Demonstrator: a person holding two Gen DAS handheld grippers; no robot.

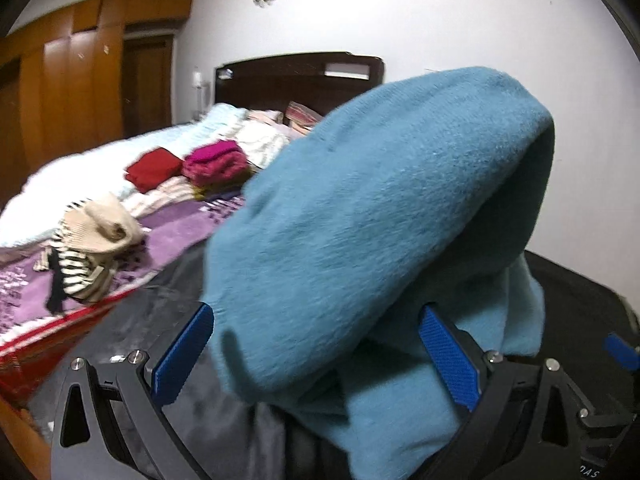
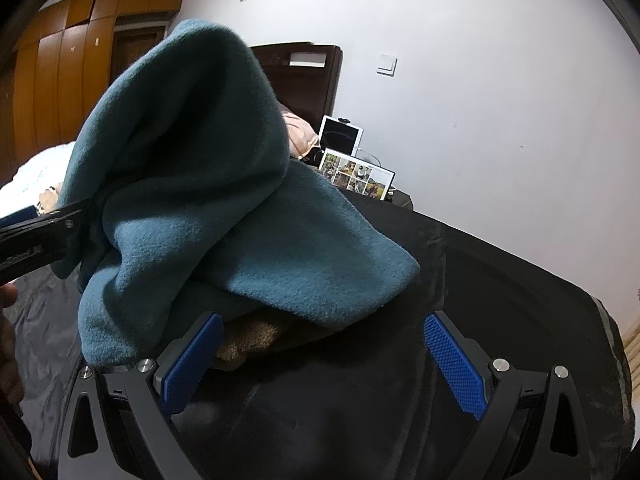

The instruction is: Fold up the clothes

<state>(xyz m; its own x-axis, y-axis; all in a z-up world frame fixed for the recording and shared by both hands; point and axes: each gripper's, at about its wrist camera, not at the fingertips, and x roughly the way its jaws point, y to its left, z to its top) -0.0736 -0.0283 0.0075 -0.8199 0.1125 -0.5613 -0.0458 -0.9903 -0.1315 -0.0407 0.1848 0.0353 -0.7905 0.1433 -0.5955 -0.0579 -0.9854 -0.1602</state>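
A teal fleece sweater (image 1: 360, 208) hangs bunched and raised over a black cloth-covered surface (image 2: 500, 300). In the left wrist view it drapes down between the blue pads (image 1: 184, 356) of my left gripper (image 1: 316, 358), whose jaws stand wide open. In the right wrist view the sweater (image 2: 192, 184) piles up above the left finger of my right gripper (image 2: 324, 366), which is open with only black cloth between its fingers. A brown fabric edge (image 2: 248, 340) peeks out under the sweater. The left gripper's black body (image 2: 40, 232) pokes into the sweater's left side.
A bed with a purple blanket (image 1: 172, 232) lies to the left, bearing folded red (image 1: 154, 168) and magenta (image 1: 216, 162) clothes and a beige and striped heap (image 1: 88, 248). A tablet (image 2: 340, 136) and photo frame (image 2: 360, 176) stand by the wall. A hand (image 2: 8, 344) shows at the left edge.
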